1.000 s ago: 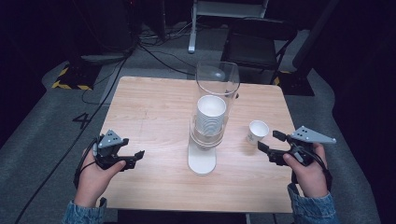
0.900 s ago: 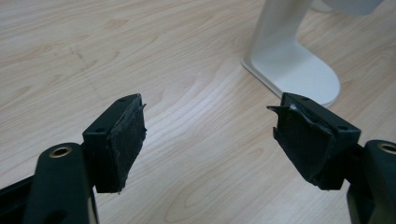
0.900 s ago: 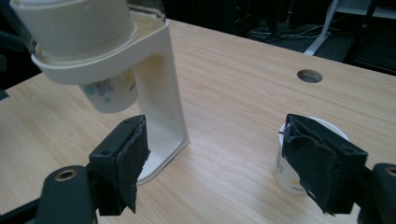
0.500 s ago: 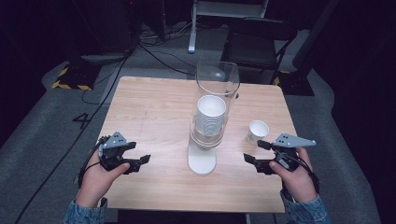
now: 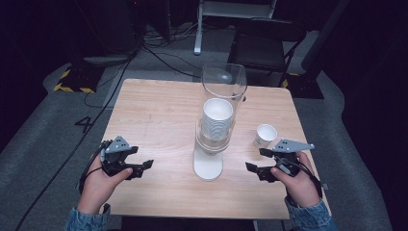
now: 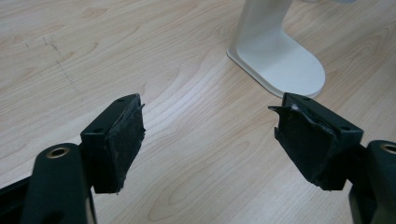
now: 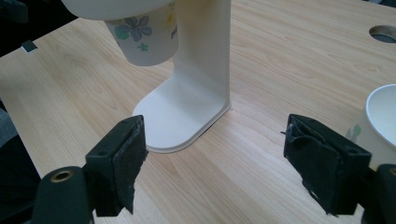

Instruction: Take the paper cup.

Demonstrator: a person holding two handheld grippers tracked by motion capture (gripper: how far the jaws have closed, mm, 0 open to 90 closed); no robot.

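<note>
A cup dispenser (image 5: 216,139) stands mid-table: a clear tube over a stack of white paper cups on a white stand (image 7: 201,70), whose flat base (image 6: 280,60) rests on the wood. The lowest flowered cup (image 7: 144,37) hangs from the stack's bottom. A single paper cup (image 5: 265,135) stands upright to the right of the dispenser, and its rim (image 7: 380,121) shows beside my right jaw. My left gripper (image 5: 142,159) (image 6: 208,135) is open over bare wood, left of the base. My right gripper (image 5: 256,160) (image 7: 215,158) is open and empty, pointing at the stand.
The wooden table (image 5: 159,110) is bordered by grey floor. Behind it are a dark chair (image 5: 264,48) and cables on the floor (image 5: 159,53). A cable hole (image 7: 385,33) is in the tabletop's far corner.
My right gripper has drawn back toward the near edge and shifted left, away from the single cup. The left gripper has barely moved. Both stay open.
</note>
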